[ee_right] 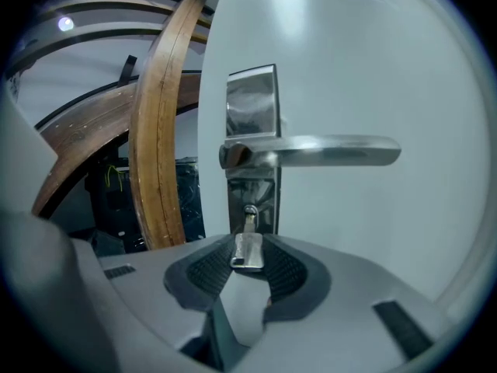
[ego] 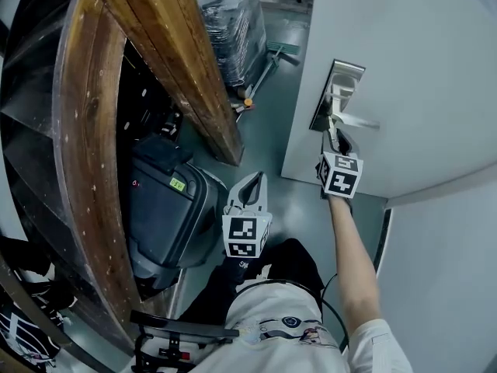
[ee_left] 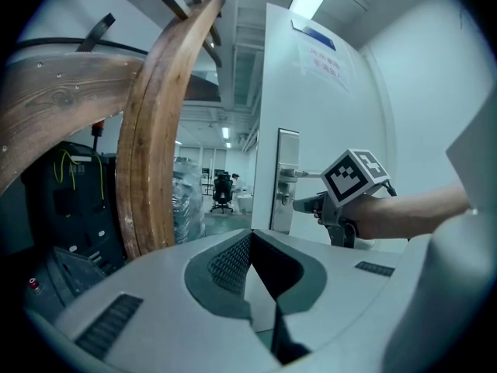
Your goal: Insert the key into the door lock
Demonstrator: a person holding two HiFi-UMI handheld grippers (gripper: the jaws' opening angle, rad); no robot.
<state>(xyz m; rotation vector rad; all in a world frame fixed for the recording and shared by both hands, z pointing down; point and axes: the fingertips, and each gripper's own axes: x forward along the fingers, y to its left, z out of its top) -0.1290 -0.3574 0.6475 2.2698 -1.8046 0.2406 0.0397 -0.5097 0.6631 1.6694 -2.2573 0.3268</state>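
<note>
The white door carries a steel lock plate with a lever handle. My right gripper is held up against the plate, just below the handle. In the right gripper view it is shut on a small silver key. The key's blade tip sits at the keyhole under the handle. My left gripper hangs lower, away from the door, shut with nothing in it. From there I see the right gripper at the lock plate.
A big curved wooden beam arches along the left. A black suitcase stands on the floor beside it. A wrapped pallet and a broom lie beyond the door's edge. The person's legs are below.
</note>
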